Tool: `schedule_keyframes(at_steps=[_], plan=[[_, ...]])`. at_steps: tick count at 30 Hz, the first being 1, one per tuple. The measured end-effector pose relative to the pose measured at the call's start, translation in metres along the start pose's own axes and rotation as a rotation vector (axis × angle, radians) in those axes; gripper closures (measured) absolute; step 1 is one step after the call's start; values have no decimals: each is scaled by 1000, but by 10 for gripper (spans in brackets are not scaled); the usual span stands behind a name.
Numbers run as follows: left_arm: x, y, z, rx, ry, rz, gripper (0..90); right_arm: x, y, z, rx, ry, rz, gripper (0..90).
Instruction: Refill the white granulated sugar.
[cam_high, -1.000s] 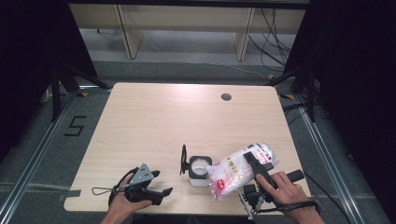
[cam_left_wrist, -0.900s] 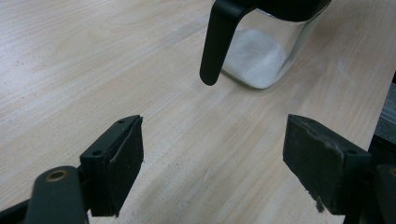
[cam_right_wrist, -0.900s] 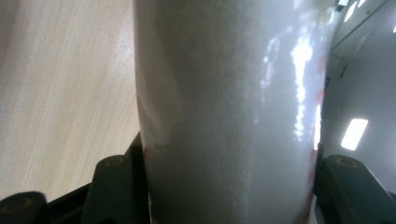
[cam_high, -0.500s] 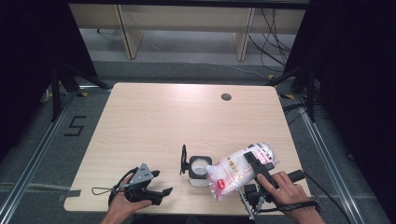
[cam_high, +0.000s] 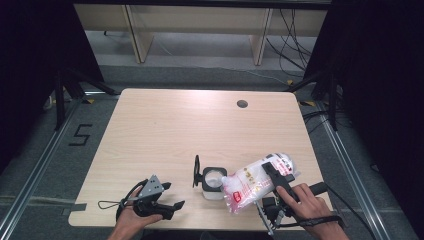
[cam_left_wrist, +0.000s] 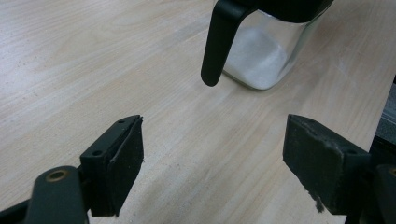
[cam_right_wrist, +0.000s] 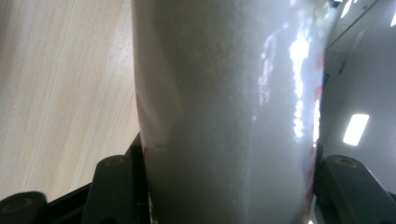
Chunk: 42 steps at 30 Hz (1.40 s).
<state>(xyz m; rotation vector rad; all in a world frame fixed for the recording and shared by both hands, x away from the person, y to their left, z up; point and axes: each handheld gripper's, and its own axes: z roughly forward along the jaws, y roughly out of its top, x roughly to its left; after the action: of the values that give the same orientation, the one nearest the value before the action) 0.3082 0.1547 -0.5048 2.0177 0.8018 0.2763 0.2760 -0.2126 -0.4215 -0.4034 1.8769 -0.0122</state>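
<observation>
Between the black fingers (cam_right_wrist: 116, 191) of the right gripper (cam_high: 274, 186) sits a clear bag (cam_high: 252, 181) of white grains, with red print near its lower end. Ahead of the left gripper's (cam_high: 159, 205) black fingers (cam_left_wrist: 119, 168) stands a clear jar (cam_left_wrist: 261, 51) with a black handle and rim, white grains in its bottom. The surface (cam_high: 165, 130) is pale wood grain.
</observation>
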Motion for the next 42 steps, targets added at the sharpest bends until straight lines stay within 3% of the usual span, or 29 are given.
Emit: schedule_keyframes(at_steps=[1, 2, 3, 4, 5, 6, 7, 9, 10, 11, 12, 13, 15, 20, 22, 23, 24, 25, 26, 27, 29, 32, 35, 37, 38, 39, 40, 42], plan=[[0, 0, 0, -6, 0, 8, 200, -3, 2, 0, -2, 16, -28, 444], [1, 0, 0, -9, 2, 20, 200, -1, 2, -1, 2, 11, -2, 444], [1, 0, -1, -7, 3, 19, 200, -3, 2, -1, -14, 18, -37, 445], [1, 0, 0, -8, 4, 16, 200, -4, 2, 0, -16, 18, -41, 444], [0, 0, 0, -8, 6, -15, 200, -2, 1, 1, -24, 6, -22, 445], [-1, 0, 0, -9, 6, -13, 200, -2, 1, 2, -28, -8, -32, 445], [0, 0, 0, -8, 5, -2, 200, -3, 1, 1, -12, 8, -41, 445], [1, 1, -1, 0, 4, 13, 200, 1, -1, 1, -6, 13, 1, 445], [0, 0, 0, 1, 5, -2, 200, -1, -1, 2, -20, 4, -41, 445], [-1, 0, 0, -10, 4, -11, 200, -2, 0, 2, -10, 12, -47, 445], [-1, 0, 0, -10, 3, -8, 200, 3, 0, 0, 4, 12, 15, 445], [0, 0, 0, -8, 4, -5, 200, -1, 0, 1, -25, 1, -36, 445], [0, 0, 0, -8, 5, -13, 200, -1, 0, 0, -22, -1, -9, 445], [1, 0, 0, -3, 4, 13, 200, -6, 0, -1, -12, 17, -48, 445], [1, 0, 0, -7, 1, 20, 200, -3, 0, 0, -28, 4, -26, 445], [1, 0, 0, -7, 2, 19, 200, 0, 0, -1, -18, 13, 24, 445], [1, 0, 0, -7, 3, 16, 200, -1, -1, -2, -1, 23, 7, 445], [0, 0, 0, -6, 4, -12, 200, -2, -2, 1, -39, -8, -16, 446], [-1, 0, 0, -15, 3, -21, 200, 0, -2, 1, -22, 5, 3, 445], [0, 0, -1, -6, 5, -11, 200, -2, -3, 1, -23, 5, -44, 445], [0, 0, 0, -9, 3, -1, 200, -3, -3, -1, 3, 26, -42, 446], [1, 0, -1, -8, 1, 20, 200, -2, -3, 0, -21, -4, -43, 446], [-1, 0, 0, -6, 10, -15, 200, -2, -3, 1, -27, 0, -26, 446], [0, 0, 0, -8, 3, -4, 200, -5, -3, 1, -23, -2, -74, 446], [0, 0, 0, -6, 0, 3, 200, -6, -3, 0, -10, 17, -74, 445], [0, 0, 0, -5, 1, 6, 200, -3, -4, 0, -8, 17, -27, 446], [0, 0, 0, 1, 3, 4, 200, -2, -4, 0, -4, 14, -21, 446], [0, 0, 0, -5, 2, 5, 200, -4, -3, -1, -2, 11, -51, 446]])
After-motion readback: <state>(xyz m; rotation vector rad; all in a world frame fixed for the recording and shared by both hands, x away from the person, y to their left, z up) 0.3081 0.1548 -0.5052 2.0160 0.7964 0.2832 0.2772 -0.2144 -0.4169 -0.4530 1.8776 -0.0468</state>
